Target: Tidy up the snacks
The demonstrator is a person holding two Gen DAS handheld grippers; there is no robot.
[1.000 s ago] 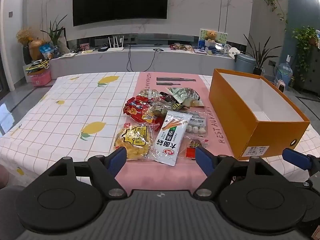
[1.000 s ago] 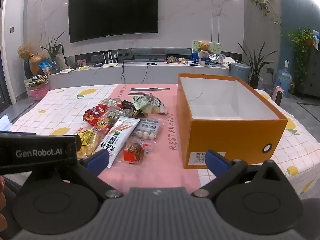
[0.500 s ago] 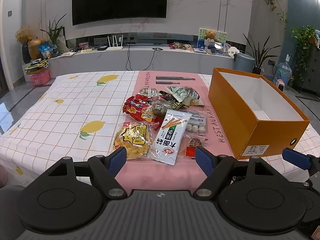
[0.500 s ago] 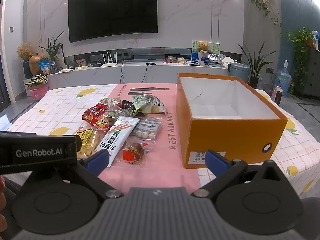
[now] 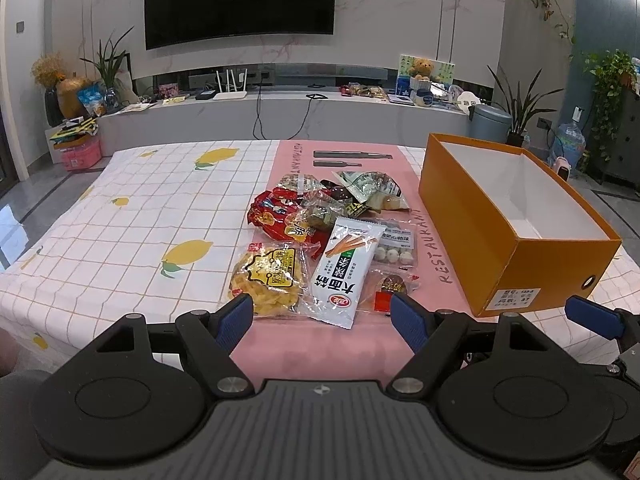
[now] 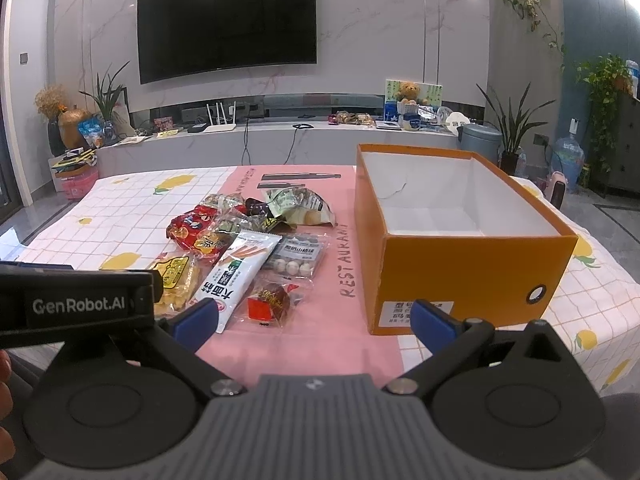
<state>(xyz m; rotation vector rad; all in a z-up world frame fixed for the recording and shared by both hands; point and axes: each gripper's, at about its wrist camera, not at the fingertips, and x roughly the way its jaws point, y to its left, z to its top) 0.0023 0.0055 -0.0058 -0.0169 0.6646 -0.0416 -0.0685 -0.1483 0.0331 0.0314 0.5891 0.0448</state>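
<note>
A pile of snack packets lies on the pink runner: a white carrot-stick pack (image 5: 345, 270) (image 6: 240, 276), a yellow crisp bag (image 5: 268, 276) (image 6: 176, 280), a red bag (image 5: 276, 218) (image 6: 192, 230), a clear pack of white balls (image 5: 394, 250) (image 6: 298, 260), a small red-brown sweet (image 5: 390, 290) (image 6: 270, 304) and a green-white bag (image 5: 370, 188) (image 6: 300, 206). An open empty orange box (image 5: 480, 236) (image 6: 472, 272) stands to their right. My left gripper (image 5: 322, 320) is open and empty, just short of the pile. My right gripper (image 6: 316, 318) is open and empty, before the box's near corner.
The table (image 5: 120, 232) has a white lemon-print cloth under the pink runner (image 6: 304, 348). The left gripper's body (image 6: 76, 306) shows at the left of the right wrist view. Behind the table are a low TV console (image 5: 280, 116), plants and a grey bin (image 5: 490, 122).
Both views have shifted only slightly; the left gripper has edged a little toward the pile. Both grippers stay open and nothing on the table has moved.
</note>
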